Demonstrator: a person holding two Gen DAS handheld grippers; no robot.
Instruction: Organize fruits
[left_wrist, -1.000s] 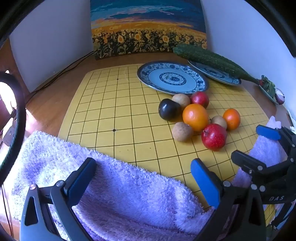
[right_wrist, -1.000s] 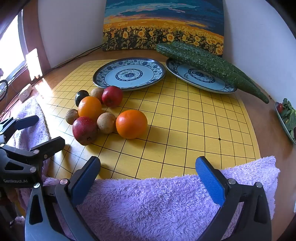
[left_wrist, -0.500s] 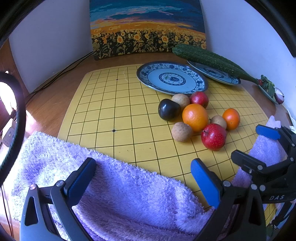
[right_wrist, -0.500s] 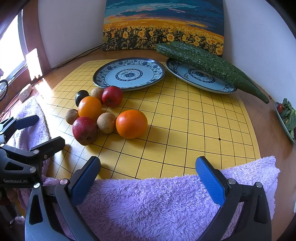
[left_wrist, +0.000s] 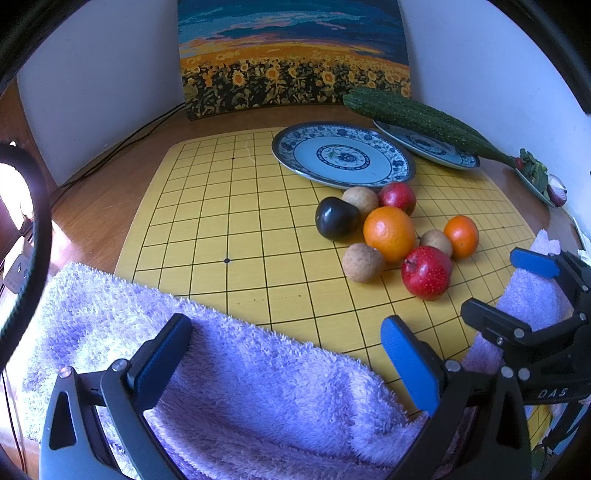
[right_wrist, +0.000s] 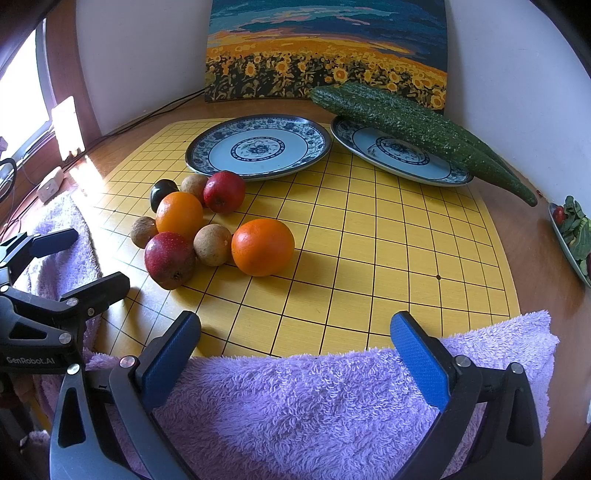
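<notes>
A cluster of fruit lies on the yellow grid board (left_wrist: 229, 221): two oranges (left_wrist: 388, 233) (right_wrist: 263, 246), two red apples (left_wrist: 426, 272) (right_wrist: 224, 192), a dark plum (left_wrist: 337, 223) and several brown round fruits (left_wrist: 363, 263). An empty blue-patterned plate (right_wrist: 258, 147) stands behind them. A second plate (right_wrist: 399, 157) holds two cucumbers (right_wrist: 413, 125). My left gripper (left_wrist: 286, 360) is open and empty over a purple towel (left_wrist: 221, 369). My right gripper (right_wrist: 295, 354) is open and empty over a purple towel (right_wrist: 332, 406), right of the fruit.
A sunflower painting (right_wrist: 325, 55) leans on the back wall. A dish of greens (right_wrist: 574, 232) sits at the far right edge. Cables and a power strip (right_wrist: 50, 182) lie at the left by the window.
</notes>
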